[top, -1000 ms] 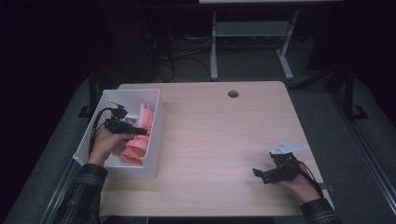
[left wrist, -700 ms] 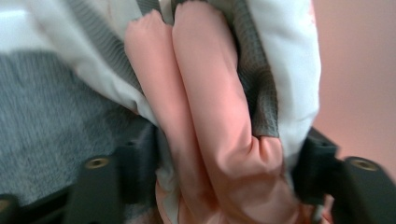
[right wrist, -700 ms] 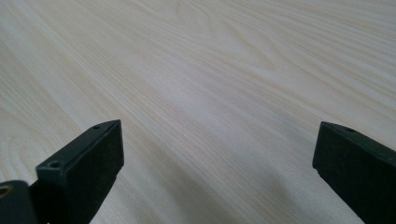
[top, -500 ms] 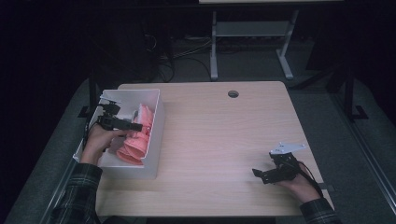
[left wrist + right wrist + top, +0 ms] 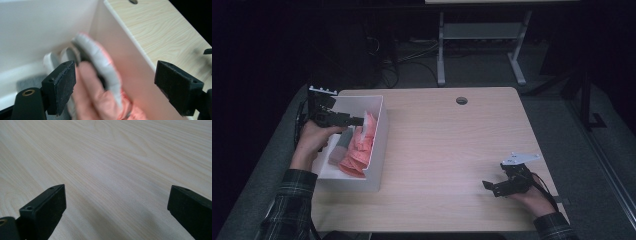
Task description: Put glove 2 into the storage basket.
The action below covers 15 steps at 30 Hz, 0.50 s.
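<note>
A white bin stands at the table's left edge and holds a heap of pink cloth with a grey piece beside it. My left gripper hovers over the bin, pointing right. Its jaws have just been opening and stand wide apart. In the left gripper view the pink and grey cloth lies blurred behind the gap of the left gripper, touched by neither pad, against the bin's wall. My right gripper rests open at the table's front right, with the right gripper over bare wood.
The wooden table has a round cable hole near its far edge. A white metal stand and cables sit on the dark floor behind it. A plaid sleeve comes in at the front left.
My left gripper has risen out of the bin and its jaws have spread apart, leaving the pink cloth in the bin. The right gripper has stayed put.
</note>
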Motion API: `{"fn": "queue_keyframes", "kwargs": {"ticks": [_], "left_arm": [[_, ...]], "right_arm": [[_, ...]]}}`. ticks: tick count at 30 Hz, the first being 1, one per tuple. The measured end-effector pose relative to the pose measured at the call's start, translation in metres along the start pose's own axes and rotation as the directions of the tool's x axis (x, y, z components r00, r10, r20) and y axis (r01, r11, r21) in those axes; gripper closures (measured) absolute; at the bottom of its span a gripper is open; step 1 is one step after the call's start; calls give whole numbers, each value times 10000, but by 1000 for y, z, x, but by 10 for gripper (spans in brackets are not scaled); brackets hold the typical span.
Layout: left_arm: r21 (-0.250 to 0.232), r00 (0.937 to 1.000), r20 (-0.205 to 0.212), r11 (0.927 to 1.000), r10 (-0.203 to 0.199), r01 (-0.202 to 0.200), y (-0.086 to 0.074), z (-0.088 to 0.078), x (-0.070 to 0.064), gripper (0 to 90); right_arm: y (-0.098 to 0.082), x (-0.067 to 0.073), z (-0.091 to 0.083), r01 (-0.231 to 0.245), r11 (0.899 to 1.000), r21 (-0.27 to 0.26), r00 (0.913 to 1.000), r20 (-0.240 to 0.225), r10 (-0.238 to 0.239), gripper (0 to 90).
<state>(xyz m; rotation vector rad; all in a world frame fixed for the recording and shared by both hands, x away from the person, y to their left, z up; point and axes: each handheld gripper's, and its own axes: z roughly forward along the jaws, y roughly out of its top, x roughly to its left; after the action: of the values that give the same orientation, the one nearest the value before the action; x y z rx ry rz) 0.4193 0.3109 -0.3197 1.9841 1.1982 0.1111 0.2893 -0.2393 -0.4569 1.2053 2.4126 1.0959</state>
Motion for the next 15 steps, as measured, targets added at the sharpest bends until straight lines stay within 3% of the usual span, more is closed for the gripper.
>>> {"fn": "queue_keyframes", "kwargs": {"ticks": [6,7,10,11,15], "left_arm": [[-301,9964,370,9967,759,-748,15,2,-31,169],[-301,9964,370,9967,759,-748,15,2,-31,170],[-435,9909,561,9918,1223,-1200,21,7,-51,170],[-435,9909,561,9918,1223,-1200,21,7,-51,169],[-515,9840,708,9857,1636,-1602,27,14,-78,170]], "right_arm": [[1,0,0,57,10000,-19,10000,-21,-57,18],[1,0,0,57,10000,-19,10000,-21,-57,18],[1,1,0,24,10000,-9,10000,-15,-24,18],[1,1,0,24,10000,-9,10000,-15,-24,18],[1,0,-1,60,10000,3,10000,-1,-60,18]]}}
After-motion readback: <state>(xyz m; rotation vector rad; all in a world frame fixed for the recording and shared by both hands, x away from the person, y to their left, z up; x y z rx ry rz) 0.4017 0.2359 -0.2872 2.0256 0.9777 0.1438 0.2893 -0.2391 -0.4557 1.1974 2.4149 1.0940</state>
